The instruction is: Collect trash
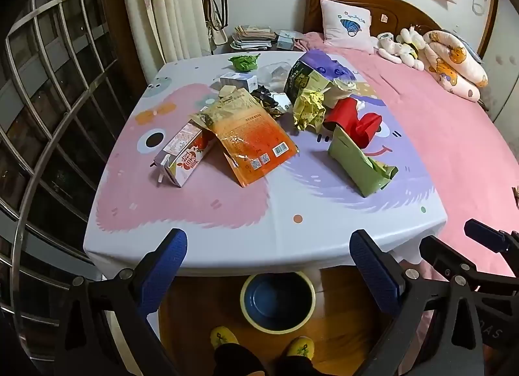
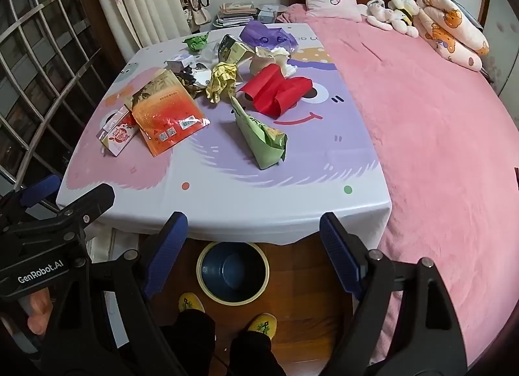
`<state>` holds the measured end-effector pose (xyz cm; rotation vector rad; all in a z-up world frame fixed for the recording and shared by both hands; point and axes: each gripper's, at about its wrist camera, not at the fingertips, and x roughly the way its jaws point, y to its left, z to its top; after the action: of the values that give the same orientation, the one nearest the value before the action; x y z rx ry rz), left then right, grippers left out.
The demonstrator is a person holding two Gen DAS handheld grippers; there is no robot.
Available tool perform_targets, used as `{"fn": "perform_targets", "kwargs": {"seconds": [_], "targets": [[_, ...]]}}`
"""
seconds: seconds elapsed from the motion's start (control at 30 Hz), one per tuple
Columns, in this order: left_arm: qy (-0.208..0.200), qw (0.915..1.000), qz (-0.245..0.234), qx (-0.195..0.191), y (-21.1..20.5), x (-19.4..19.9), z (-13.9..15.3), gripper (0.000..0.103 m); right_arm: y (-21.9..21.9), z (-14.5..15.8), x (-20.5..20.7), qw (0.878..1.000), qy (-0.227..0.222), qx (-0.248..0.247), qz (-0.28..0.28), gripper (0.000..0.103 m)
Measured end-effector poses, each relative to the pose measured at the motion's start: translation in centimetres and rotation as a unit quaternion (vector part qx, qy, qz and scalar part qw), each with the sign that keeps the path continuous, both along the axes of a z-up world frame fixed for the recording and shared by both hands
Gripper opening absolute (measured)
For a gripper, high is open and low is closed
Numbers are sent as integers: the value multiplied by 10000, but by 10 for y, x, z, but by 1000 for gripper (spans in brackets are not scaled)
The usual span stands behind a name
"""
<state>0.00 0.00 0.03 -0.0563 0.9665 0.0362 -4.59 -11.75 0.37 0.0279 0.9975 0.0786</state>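
Trash lies scattered on the table [image 1: 259, 230] with a cartoon cloth: a milk carton [image 1: 181, 158] [image 2: 118, 136], an orange foil pouch [image 1: 249, 146] [image 2: 165, 116], a green wrapper [image 1: 360, 162] [image 2: 262, 139], red paper [image 1: 353, 120] [image 2: 279, 92], crumpled yellow paper [image 1: 308, 107] [image 2: 222, 79], a purple bag [image 1: 321, 64] [image 2: 269, 34] and a green wad [image 1: 245, 61] [image 2: 195, 41]. A blue bin [image 1: 277, 301] [image 2: 232, 270] stands on the floor under the table's near edge. My left gripper [image 1: 269, 252] and right gripper [image 2: 253, 233] are open and empty, held above the bin, short of the table.
A bed with a pink blanket [image 2: 438, 123] runs along the table's right side, with a pillow [image 1: 345, 24] and plush toys [image 1: 402, 45]. A barred window [image 1: 48, 100] is on the left. A nightstand with stacked books [image 1: 253, 37] is behind. The person's slippered feet [image 2: 191, 303] stand by the bin.
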Motion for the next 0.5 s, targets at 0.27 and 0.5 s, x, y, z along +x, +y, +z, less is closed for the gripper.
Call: {"fn": "perform_targets", "kwargs": {"seconds": [0.27, 0.5], "targets": [[-142, 9999, 64, -40, 1, -6, 5, 101, 1, 2, -5, 10000, -17, 41, 41, 82], [-162, 9998, 4, -100, -3, -13, 6, 101, -3, 9, -8, 10000, -67, 42, 11, 82]]}}
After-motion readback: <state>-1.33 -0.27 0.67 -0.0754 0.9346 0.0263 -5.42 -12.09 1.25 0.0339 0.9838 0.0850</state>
